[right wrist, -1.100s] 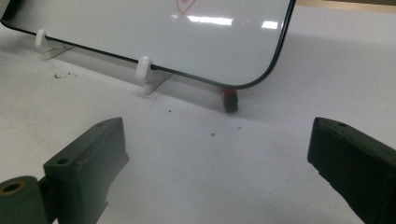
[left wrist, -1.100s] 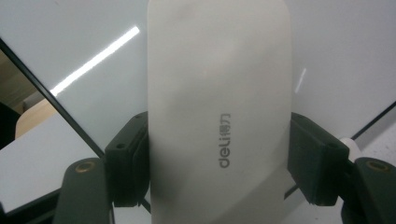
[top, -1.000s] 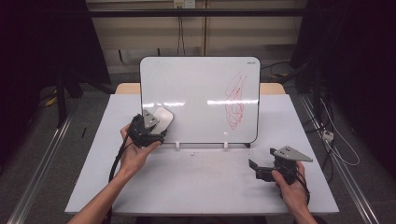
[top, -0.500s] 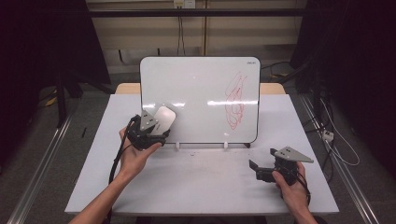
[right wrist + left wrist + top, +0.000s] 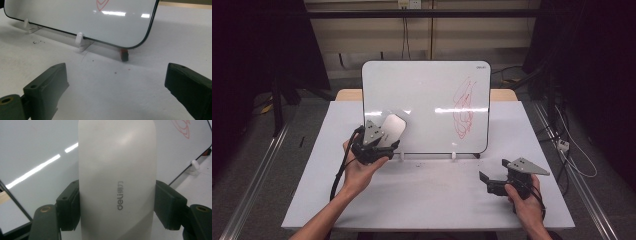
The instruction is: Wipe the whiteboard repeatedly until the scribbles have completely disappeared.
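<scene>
White oblong plastic whiteboard eraser point(image 5: 117, 182), gripped across its width between the jaws of the left gripper point(image 5: 373, 145), held at the lower left of the upright white whiteboard point(image 5: 426, 105); the red scribble point(image 5: 463, 107) lies well apart, at the board's right. Right gripper point(image 5: 504, 181) rests on the white desk point(image 5: 422, 195), jaws wide and empty. Risk, as judged: firm pressing could tip the board on its small feet.

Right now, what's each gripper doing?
Left gripper: closed on the white eraser, at the whiteboard.
Right gripper: open, empty.
</scene>
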`<state>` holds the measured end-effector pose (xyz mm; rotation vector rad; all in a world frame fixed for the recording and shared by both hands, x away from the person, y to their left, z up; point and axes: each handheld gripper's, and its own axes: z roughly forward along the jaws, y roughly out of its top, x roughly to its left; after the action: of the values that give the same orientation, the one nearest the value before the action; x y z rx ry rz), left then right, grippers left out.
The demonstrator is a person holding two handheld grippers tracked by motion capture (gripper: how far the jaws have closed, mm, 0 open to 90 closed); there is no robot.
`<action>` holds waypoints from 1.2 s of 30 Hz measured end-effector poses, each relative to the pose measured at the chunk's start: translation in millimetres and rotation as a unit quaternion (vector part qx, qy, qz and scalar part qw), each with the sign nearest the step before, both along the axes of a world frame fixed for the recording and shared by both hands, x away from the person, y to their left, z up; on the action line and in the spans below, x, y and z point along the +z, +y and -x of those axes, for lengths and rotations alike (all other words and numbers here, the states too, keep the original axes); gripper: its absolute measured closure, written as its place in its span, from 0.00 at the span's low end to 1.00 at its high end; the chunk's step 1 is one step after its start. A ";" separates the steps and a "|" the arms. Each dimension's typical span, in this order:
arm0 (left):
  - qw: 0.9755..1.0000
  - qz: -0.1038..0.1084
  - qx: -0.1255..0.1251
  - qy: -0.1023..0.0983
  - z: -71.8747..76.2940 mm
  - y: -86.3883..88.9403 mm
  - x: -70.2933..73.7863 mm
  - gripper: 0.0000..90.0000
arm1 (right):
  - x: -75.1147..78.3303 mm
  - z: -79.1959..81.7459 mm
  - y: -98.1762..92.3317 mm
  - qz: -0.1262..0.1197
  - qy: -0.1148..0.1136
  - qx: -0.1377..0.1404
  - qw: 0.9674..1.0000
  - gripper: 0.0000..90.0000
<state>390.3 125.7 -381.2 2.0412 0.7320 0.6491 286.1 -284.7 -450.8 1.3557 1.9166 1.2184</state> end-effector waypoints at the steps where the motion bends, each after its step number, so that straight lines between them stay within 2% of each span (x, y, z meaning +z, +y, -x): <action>1: 1.000 0.004 -0.003 0.001 0.5 -0.8 -0.3 0.34 | -0.1 -0.7 0.1 0.000 -0.001 -0.001 1.000 0.05; 9: 1.000 0.005 -0.021 0.004 4.4 -12.2 1.7 0.34 | -1.2 -2.8 2.9 0.004 0.003 -0.001 1.000 0.05; 14: 1.000 0.011 -0.025 0.001 3.6 -24.6 10.5 0.34 | -2.0 -1.6 1.6 0.004 0.005 0.003 1.000 0.05; 19: 0.999 0.013 -0.040 -0.014 3.6 -39.4 21.8 0.34 | -1.3 -0.7 -0.7 0.000 0.003 -0.002 1.000 0.05; 27: 0.998 0.006 -0.062 -0.025 -2.4 -63.7 36.0 0.34 | -1.9 -1.5 0.7 0.002 0.004 0.004 1.000 0.05; 31: 0.997 0.005 -0.067 -0.027 -7.1 -72.6 38.4 0.34 | -1.7 -1.2 0.1 0.000 0.003 0.002 1.000 0.05; 33: 0.997 0.002 -0.065 -0.035 -8.1 -75.3 38.5 0.34 | -1.6 -1.0 0.6 0.001 0.002 0.004 1.000 0.05; 36: 0.997 0.007 -0.063 -0.033 -10.9 -77.8 38.2 0.34 | -1.9 -1.9 1.1 0.002 0.003 0.006 1.000 0.05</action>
<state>401.2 47.9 -343.0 2.0256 0.5619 0.6344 288.0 -283.6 -452.7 1.3484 1.9344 1.2160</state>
